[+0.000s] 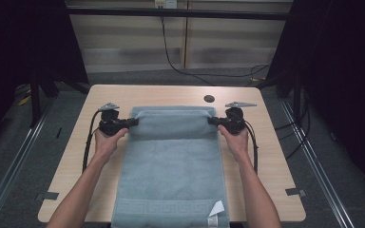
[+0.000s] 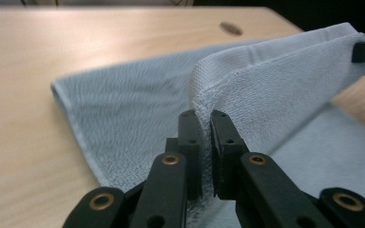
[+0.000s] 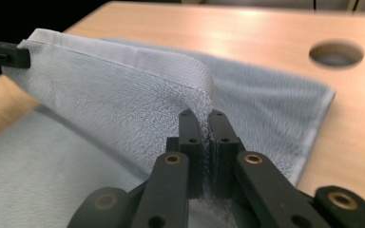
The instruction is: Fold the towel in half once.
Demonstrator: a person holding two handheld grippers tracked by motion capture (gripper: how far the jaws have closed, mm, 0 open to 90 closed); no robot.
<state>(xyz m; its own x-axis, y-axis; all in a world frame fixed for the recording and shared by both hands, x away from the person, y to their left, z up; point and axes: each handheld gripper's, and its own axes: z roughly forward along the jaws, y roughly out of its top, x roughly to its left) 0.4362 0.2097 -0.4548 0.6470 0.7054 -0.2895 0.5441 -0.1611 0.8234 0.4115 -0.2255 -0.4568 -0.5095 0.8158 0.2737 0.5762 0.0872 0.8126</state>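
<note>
item: towel (image 1: pixel 171 175), grey-blue, terry, one piece. lies on the table (image 1: pixel 71 156), down the middle of the top, long axis running from the person's edge toward the far edge. near short end hangs just over the near edge; woven key-pattern band across that end, with a white label (image 1: pixel 215 211) turned up at its right corner. far end is lifted off the table and folded back toward the person, the raised fold running crosswise, left to right, at right angles to the long axis. both far corners are off the surface; the rest lies flat.

item: left gripper (image 1: pixel 132 122), held in the person's left hand (image 1: pixel 105 141), points inward toward the towel's left far corner. jaws pressed together, pinching the hemmed corner of the towel (image 2: pixel 266 90); cloth stands up between the pads in the left gripper view.

item: right gripper (image 1: pixel 211 120), held in the right hand (image 1: pixel 235 140), points inward at the right far corner, facing the left one. jaws pressed together on the towel (image 3: pixel 123 99) edge; terry pile shows squeezed between the pads in the right gripper view.

item: table, light wood grain, rounded corners. round hole (image 1: pixel 209 99) in the top, just beyond the towel's far right corner, apart from it.

item: cables (image 1: pixel 89 142), black, one trailing from each gripper along the forearms.
</note>
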